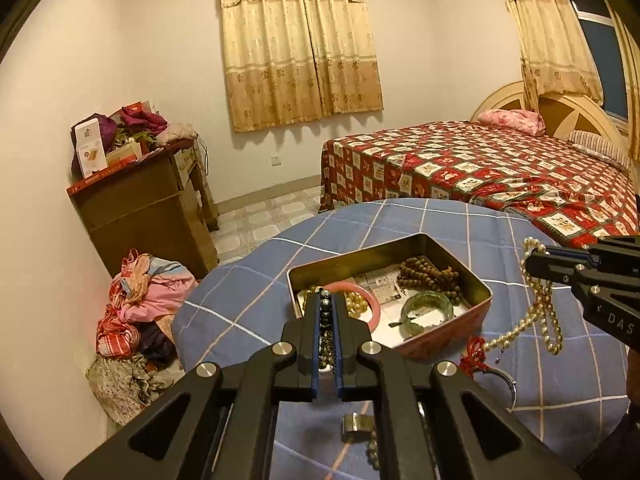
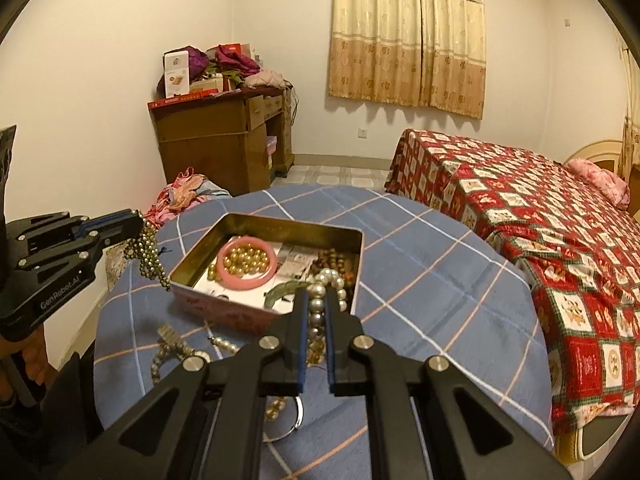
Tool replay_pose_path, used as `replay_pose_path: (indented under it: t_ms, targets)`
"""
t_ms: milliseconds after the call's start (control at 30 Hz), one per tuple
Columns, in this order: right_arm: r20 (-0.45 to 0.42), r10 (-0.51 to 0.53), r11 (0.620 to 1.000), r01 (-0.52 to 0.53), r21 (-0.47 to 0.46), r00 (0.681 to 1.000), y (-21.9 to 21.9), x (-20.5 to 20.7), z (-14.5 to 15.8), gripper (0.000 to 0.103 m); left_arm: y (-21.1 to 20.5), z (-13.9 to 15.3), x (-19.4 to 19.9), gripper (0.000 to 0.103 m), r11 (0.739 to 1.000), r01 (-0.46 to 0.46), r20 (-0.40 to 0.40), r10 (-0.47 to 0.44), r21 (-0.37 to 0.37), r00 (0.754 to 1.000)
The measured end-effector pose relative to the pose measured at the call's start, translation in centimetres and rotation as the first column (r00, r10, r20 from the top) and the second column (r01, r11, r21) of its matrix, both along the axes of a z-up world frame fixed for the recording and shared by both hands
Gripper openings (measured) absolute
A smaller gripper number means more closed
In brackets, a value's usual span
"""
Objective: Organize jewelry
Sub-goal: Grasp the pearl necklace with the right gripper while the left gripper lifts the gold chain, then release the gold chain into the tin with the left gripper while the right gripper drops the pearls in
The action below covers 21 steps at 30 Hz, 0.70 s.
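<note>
An open metal tin (image 1: 478,280) (image 2: 356,236) stands on the blue checked table. It holds a pink bangle (image 1: 374,308) (image 2: 244,282), a green bangle (image 1: 428,312), brown wooden beads (image 1: 430,276) and gold beads (image 2: 244,260). My left gripper (image 1: 329,300) (image 2: 138,220) is shut on a dark bead strand (image 1: 326,328) (image 2: 150,258) at the tin's near left edge. My right gripper (image 2: 316,294) (image 1: 530,260) is shut on a pearl necklace (image 1: 540,312) (image 2: 320,300) that hangs above the table right of the tin.
Loose on the blue checked cloth (image 1: 420,220) (image 2: 440,280) lie a silver bangle (image 1: 506,380) (image 2: 298,412), a red tassel (image 1: 472,356), a metal watch band (image 1: 356,424) (image 2: 170,336) and more beads. A bed (image 1: 500,172) stands right, a wooden desk (image 1: 144,208) left.
</note>
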State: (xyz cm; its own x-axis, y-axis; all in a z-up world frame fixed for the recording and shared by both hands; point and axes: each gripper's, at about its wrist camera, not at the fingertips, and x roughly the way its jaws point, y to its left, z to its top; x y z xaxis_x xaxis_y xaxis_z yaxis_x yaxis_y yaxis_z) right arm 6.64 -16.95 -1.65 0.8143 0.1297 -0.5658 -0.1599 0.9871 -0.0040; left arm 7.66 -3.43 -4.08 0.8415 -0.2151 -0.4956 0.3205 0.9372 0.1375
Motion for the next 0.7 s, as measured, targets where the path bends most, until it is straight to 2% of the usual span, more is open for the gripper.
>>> replay_pose_path:
  t_ms: [500,700]
  targets:
    - [0.025,-0.002,0.999,0.003,-0.036,1.000,-0.3,3.7,1.5,0.009,-1.3,1.7,3.6,0.004,0.998,-0.011,0.043,0.009,0.055,0.999]
    - [0.006,-0.004,0.998,0.005,-0.070,1.000,-0.1,5.9,0.9,0.009,-1.9,1.3,5.7,0.004,0.997,-0.021,0.039,0.018,0.078,0.999]
